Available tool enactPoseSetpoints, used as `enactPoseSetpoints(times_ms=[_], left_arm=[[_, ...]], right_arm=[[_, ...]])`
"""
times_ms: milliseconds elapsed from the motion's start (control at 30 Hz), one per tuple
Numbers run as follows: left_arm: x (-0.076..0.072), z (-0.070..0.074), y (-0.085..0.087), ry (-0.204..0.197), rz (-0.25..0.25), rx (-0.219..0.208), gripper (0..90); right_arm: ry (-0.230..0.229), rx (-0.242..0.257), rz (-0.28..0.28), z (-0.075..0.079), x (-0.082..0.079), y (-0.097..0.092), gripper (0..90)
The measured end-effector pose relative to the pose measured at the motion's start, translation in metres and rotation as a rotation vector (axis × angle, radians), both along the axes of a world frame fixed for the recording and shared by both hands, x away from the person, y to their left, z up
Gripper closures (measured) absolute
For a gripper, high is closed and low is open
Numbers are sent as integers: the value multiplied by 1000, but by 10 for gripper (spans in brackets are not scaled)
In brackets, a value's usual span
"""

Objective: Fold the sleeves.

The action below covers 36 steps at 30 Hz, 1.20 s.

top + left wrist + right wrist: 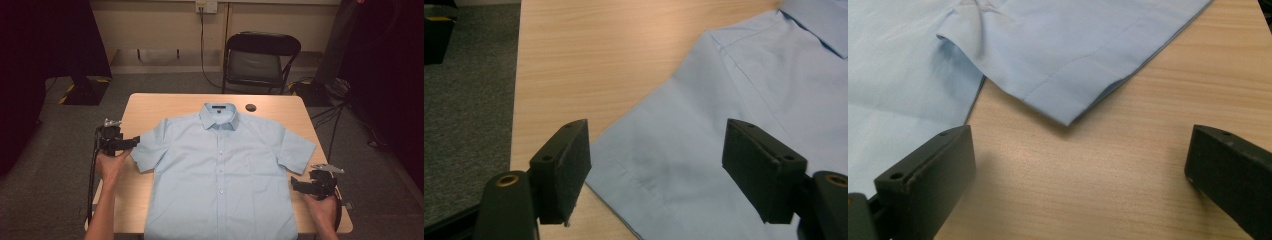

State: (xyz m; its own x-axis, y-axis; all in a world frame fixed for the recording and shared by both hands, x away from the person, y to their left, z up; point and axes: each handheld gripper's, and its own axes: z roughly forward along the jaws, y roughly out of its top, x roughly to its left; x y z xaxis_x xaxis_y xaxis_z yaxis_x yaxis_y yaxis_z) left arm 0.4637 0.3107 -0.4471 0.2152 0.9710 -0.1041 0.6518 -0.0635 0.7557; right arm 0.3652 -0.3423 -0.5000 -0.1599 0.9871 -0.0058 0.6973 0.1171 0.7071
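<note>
A light blue short-sleeved shirt [220,175] lies flat on the wooden table [150,105]; the left gripper [656,165] straddles its sleeve hem with jaws apart, and the right gripper [1078,185] gapes wide over bare wood.

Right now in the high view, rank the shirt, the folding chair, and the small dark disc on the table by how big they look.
1. shirt, largest by far.
2. folding chair; it stands farther from the camera, so its true size is unsure.
3. small dark disc, smallest.
</note>
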Motion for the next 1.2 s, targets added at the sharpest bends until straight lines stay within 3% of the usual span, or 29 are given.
enactPoseSetpoints(times_ms=[67, 100, 133, 233, 300, 700, 767, 967, 1100, 1200], left_arm=[[-1, -6, 4, -28, 30, -36, 313], [1, -10, 5, -3, 43, -38, 313], [3, -15, 5, 25, 46, -9, 318], [5, -17, 4, 37, 55, 26, 344], [7, -22, 5, 46, 72, 37, 381], [14, -35, 5, 83, 114, 61, 414], [15, -37, 4, 105, 126, 76, 416], [15, -40, 5, 108, 124, 93, 446], [11, -44, 7, 67, 134, 77, 499], [11, -43, 6, 68, 129, 79, 520]], right_arm=[[0, 0, 0, 0, 0, 0, 0], [0, 0, 0, 0, 0, 0, 0], [0, 0, 0, 0, 0, 0, 0], [0, 0, 0, 0, 0, 0, 0], [0, 0, 0, 0, 0, 0, 0], [0, 0, 0, 0, 0, 0, 0], [0, 0, 0, 0, 0, 0, 0], [0, 0, 0, 0, 0, 0, 0], [0, 0, 1, 0, 1, 0, 0], [0, 0, 1, 0, 1, 0, 0]])
